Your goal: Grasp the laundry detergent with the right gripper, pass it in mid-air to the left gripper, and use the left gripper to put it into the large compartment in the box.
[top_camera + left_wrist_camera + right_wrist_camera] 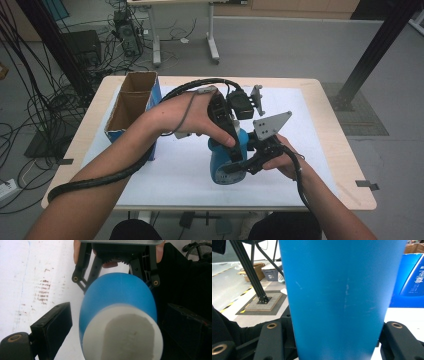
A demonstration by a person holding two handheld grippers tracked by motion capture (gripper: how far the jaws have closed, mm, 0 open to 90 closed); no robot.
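Note:
A blue cylinder-shaped container [223, 167] with a white top [122, 335] stands slightly tilted on the white mat in the middle of the table. My right gripper [246, 164] comes in from the right and is shut on the blue body [337, 297], one jaw on each side. My left gripper [234, 150] points down from above. In the left gripper view its jaws stand open on either side of the white top, with a small gap at the left jaw. The right gripper's [115, 275] black linkages clasp the container [117, 297] lower down.
An open cardboard box with blue sides [131, 107] stands at the table's left, close to the left forearm. A white mat [310, 165] covers the wooden table [357, 200]. Black frame posts and cables stand on the floor beyond.

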